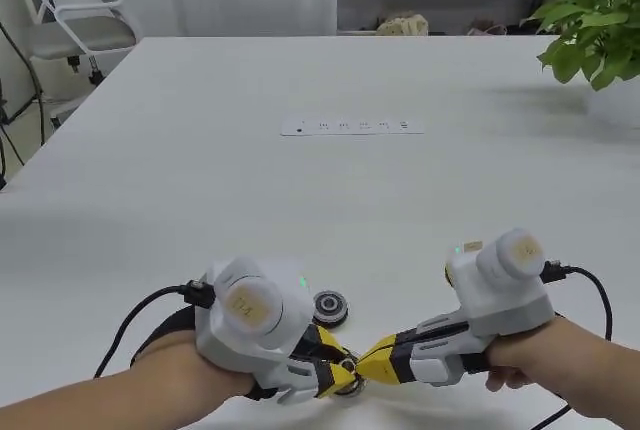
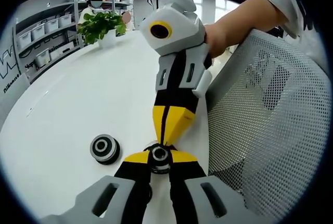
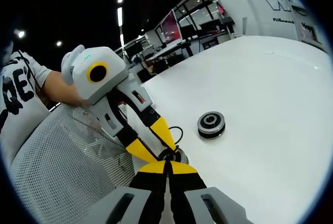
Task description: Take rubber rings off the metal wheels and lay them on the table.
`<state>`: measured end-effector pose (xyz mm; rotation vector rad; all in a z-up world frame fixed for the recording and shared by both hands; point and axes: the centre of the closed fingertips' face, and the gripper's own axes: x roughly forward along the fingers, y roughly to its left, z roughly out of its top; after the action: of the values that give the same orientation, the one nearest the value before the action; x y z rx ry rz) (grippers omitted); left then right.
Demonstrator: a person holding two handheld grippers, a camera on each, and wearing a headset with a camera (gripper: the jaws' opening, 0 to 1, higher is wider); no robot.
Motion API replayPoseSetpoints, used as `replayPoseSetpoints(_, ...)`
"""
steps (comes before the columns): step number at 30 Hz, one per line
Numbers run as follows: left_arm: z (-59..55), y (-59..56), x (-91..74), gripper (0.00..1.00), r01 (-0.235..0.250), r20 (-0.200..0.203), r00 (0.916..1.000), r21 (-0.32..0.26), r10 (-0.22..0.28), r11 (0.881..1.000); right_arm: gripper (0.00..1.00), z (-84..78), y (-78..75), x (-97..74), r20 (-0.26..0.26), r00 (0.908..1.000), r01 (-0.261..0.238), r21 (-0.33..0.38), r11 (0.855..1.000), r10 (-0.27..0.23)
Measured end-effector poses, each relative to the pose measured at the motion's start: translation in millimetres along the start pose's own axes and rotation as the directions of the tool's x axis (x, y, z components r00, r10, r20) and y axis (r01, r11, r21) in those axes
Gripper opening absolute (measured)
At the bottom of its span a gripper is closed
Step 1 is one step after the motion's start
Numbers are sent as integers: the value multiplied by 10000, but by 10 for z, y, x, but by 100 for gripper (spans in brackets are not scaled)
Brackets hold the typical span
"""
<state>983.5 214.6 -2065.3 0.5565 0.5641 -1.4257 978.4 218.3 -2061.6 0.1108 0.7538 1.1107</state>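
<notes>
The left tongs (image 2: 159, 160) are shut on a small metal wheel (image 2: 159, 153), with one yellow tip on each side of it. This is right at the near edge of the white worktop (image 1: 330, 200). The right tongs (image 3: 167, 169) point at that same wheel from the other side. Their two tips are pressed flat together and touch the wheel's rim. I cannot tell if they pinch anything there, because the tips hide that spot. In the head view the held wheel is almost all hidden between the yellow tips. In the right gripper view only a little bit of it peeks out. A second wheel (image 1: 330, 306) lies flat on the worktop just beside the tongs, with a black rubber ring (image 2: 93, 149) around it. A mesh chair back (image 2: 270, 104) shows close by at the worktop's edge, cut off at the side.
</notes>
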Motion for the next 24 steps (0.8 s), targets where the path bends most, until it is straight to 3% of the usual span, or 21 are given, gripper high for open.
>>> replayPoseSetpoints(4,1,-35,-5,12,251,5,9997,-303,-251,9992,0,5,-13,-10,73,10000,55,28,10000,-55)
replayPoseSetpoints(12,-7,-58,-38,18,351,-227,9991,-123,-354,9993,0,41,-36,-35,312,9995,95,226,9997,-102)
replayPoseSetpoints(19,31,-82,-113,23,496,-106,9987,-536,-503,9973,0,46,-36,-39,378,9993,59,274,9996,-70)
replayPoseSetpoints(24,9,-73,-166,27,454,-339,9983,-520,-472,9976,0,60,-52,-51,461,9989,104,292,9995,-118)
